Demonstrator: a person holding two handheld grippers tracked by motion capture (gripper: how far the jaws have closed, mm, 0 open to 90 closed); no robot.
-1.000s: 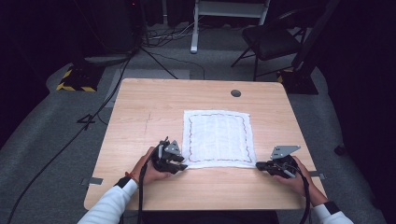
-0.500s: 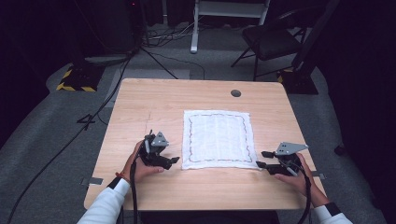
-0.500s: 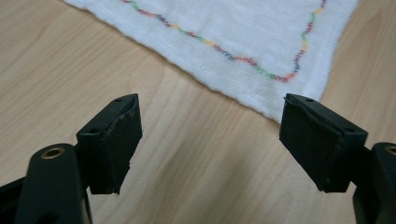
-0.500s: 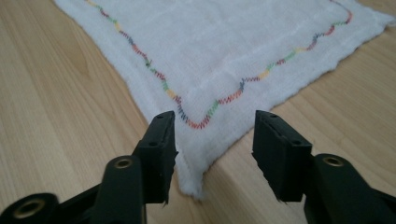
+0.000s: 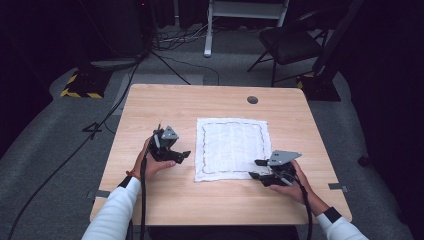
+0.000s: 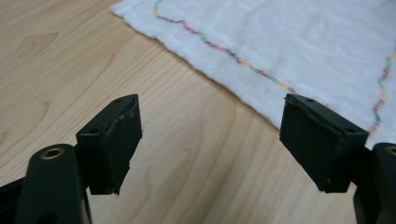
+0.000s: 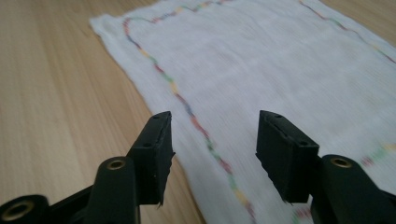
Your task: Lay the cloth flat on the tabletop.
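Observation:
A white cloth (image 5: 232, 147) with a wavy multicoloured stitched border lies flat on the wooden table (image 5: 160, 107). My left gripper (image 5: 186, 156) is held a little left of the cloth's near-left part, apart from it. Its jaws have just been opening and stand open with nothing between them (image 6: 210, 135); the cloth (image 6: 299, 42) lies ahead of them. My right gripper (image 5: 257, 169) is over the cloth's near-right corner. Its jaws have also just been opening and are open (image 7: 215, 149) above the cloth's stitched edge (image 7: 280, 70), not pressing on it.
A dark round grommet (image 5: 252, 99) sits in the table's far side. Bare wood surrounds the cloth on all sides. On the floor beyond stand a black chair (image 5: 290, 45), a white stand (image 5: 207, 47) and loose cables (image 5: 170, 65).
Both grippers have let go of the cloth's near corners and opened. The left one drew away to the left and up; the right one shifted left over the cloth. The cloth stayed flat.

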